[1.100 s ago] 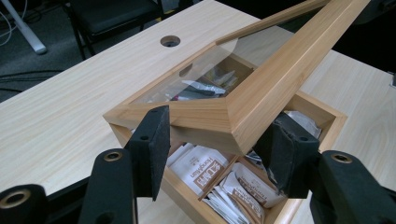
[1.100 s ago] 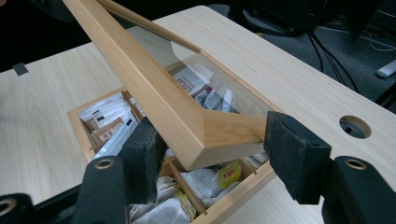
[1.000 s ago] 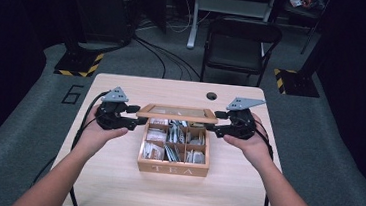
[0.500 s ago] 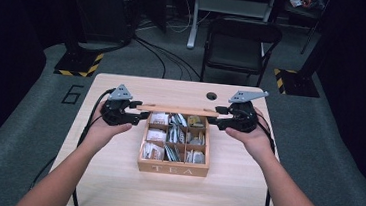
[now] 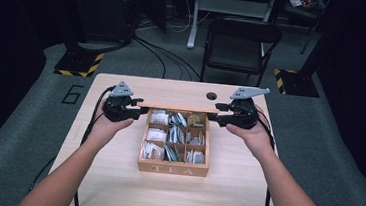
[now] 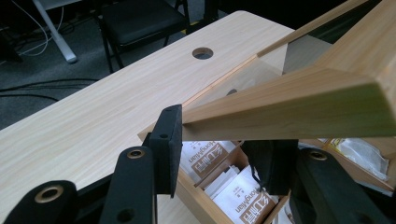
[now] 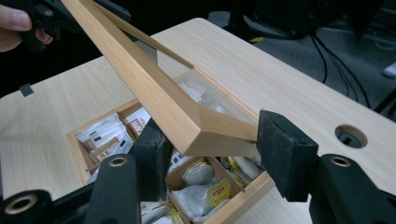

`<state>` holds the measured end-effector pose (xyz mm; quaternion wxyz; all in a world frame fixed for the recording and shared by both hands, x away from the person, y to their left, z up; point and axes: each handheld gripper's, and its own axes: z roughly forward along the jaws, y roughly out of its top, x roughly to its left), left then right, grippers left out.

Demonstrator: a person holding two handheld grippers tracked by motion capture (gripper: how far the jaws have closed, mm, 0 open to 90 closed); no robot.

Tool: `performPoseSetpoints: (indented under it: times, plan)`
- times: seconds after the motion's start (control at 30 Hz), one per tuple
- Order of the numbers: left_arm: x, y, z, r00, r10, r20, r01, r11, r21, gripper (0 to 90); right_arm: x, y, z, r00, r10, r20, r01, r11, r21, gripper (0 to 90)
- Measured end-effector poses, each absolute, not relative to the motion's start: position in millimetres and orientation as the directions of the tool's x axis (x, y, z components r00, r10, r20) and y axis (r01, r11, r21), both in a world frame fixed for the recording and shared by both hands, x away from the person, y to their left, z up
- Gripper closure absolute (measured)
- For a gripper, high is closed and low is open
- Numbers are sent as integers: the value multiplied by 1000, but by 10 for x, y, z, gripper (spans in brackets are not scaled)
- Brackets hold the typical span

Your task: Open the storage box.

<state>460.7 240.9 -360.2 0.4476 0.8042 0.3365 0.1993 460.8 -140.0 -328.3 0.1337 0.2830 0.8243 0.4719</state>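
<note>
The glass-paned wooden lid (image 7: 187,116) of the light wooden tea box (image 5: 172,168) stands raised over the box's far edge, stretched between my two claws. My left gripper (image 6: 219,154) pinches one lid corner between its black pads; my right gripper (image 7: 210,154) pinches the opposite corner. Beneath both claws lie paper tea sachets (image 7: 109,140) in the box's compartments. The pale wooden table (image 5: 114,177) spreads around, with a round cable hole (image 5: 211,95) just beyond my right claw.
</note>
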Motion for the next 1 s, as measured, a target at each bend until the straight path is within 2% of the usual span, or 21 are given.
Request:
performPoseSetpoints:
  times: [0.47,0.73,0.9,1.0]
  plan:
    - [4697,2396,-3534,683,731,-2,392,-364,844,576,4629,-1479,-3307,-773,635,4,326,391,861,389]
    - [4765,2401,-3506,675,737,-25,401,-338,851,577,4715,-1460,-3390,-748,663,-36,332,421,844,389]
    - [4803,2399,-3476,675,738,-23,405,-344,847,580,4807,-1395,-3453,-740,669,-71,316,439,841,412]
    - [4829,2398,-3463,671,741,-26,407,-339,848,581,4861,-1379,-3488,-736,674,-66,326,438,838,466]
